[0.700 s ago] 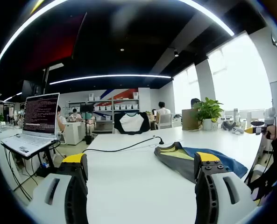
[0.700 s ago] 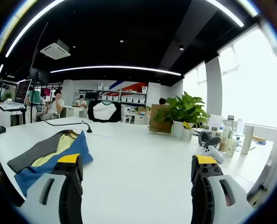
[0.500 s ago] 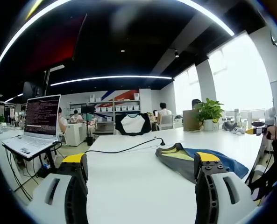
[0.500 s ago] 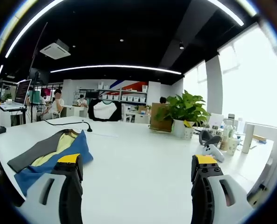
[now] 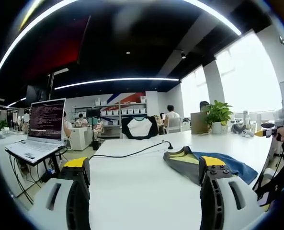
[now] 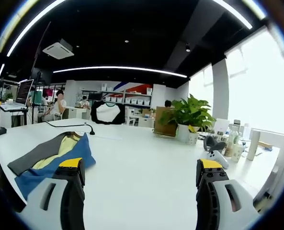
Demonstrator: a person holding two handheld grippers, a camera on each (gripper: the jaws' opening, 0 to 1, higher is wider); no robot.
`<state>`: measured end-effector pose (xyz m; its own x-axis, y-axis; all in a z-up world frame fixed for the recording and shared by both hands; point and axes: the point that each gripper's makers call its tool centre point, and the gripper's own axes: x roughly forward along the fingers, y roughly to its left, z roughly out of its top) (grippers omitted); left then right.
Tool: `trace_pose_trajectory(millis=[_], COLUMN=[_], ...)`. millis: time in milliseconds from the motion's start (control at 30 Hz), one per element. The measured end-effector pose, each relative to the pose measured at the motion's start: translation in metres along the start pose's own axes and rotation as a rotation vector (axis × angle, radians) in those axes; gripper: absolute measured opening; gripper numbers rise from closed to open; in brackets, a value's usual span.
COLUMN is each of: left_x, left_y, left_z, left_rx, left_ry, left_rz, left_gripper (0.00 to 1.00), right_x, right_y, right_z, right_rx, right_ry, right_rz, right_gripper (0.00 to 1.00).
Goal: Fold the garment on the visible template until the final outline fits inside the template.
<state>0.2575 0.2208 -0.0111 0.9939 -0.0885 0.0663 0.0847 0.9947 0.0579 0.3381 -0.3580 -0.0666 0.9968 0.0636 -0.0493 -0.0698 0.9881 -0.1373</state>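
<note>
Left gripper and right gripper, each with fingers spread wide and holding nothing, both poised above the white desk. The garment, a grey, yellow and blue piece, lies crumpled and part-folded on the desk; in the left gripper view it sits toward the right, its near edge passing behind the right-hand finger; in the right gripper view the garment lies at lower left, just beyond the left-hand finger. No template outline can be made out on the desk surface. A black cable runs across the desk just behind the garment. A laptop stands on a side stand at the desk's left end, and a potted plant and small items stand well apart on the right.

Judged risks: with no outline discernible, a fold may finish outside the intended bounds. A grasp taken on one layer only may drag the heap toward the desk edge. The cable, lying close, may be snagged by a finger or swept along with the cloth.
</note>
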Motion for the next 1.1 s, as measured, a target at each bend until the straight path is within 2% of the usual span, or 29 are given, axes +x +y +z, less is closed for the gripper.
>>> trace_pose_trajectory(millis=[167,233,600,1100], left_x=[0.0,0.001,0.003,0.011], left_y=[0.001,0.001,-0.005,-0.036], left_z=[0.0,-0.001,-0.005,-0.011], left_rx=[-0.002,0.008,-0.005,0.004], left_ry=[0.0,0.005,0.02,0.029], left_rz=[0.002,0.006,-0.011,-0.091], left_gripper=[1.0,1.0,1.0,1.0], right_x=[0.0,0.0,0.0,0.001], right_y=[-0.001,0.0,0.005,0.005], right_z=[-0.001,0.001,-0.001,-0.007], right_rx=[-0.002,0.006,-0.001,-0.001], right_ry=[0.002,-0.017,-0.004,0.018], right_rz=[-0.006,0.002,0.017,0.025], right_gripper=[1.0,1.0,1.0,1.0])
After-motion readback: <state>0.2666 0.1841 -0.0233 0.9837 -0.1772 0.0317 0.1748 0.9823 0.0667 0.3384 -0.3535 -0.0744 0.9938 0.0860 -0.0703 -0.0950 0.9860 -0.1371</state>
